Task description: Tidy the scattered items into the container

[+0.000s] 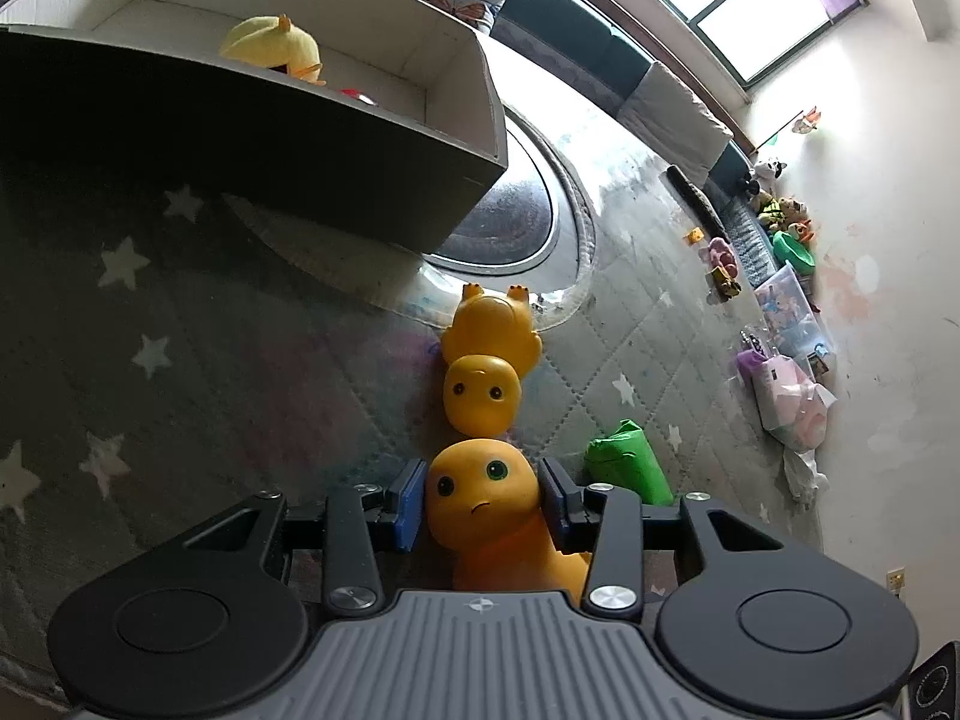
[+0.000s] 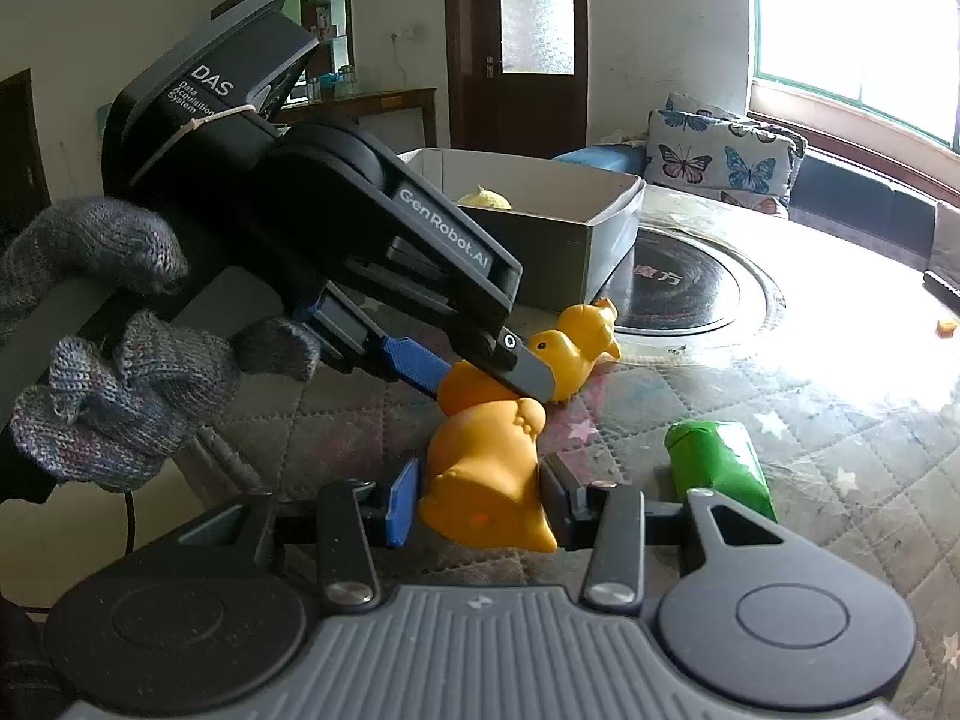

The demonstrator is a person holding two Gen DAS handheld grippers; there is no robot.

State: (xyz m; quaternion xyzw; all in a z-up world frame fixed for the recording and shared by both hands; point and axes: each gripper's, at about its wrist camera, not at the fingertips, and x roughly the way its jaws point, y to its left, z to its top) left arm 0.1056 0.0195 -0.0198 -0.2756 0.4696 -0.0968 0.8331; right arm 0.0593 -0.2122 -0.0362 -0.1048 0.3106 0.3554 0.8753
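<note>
Box (image 1: pixel 420 114) holds a yellow plush (image 1: pixel 270 48); left gripper (image 1: pixel 483 501) and right gripper (image 2: pixel 480 489) both clench the near duck (image 1: pixel 480 504); second duck (image 1: pixel 489 354) at 12 o'clock and green toy (image 1: pixel 627 462) remain.

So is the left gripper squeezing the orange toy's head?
Touching. In the right wrist view the left gripper has its fingers pressed on both sides of the near orange toy's head.
</note>
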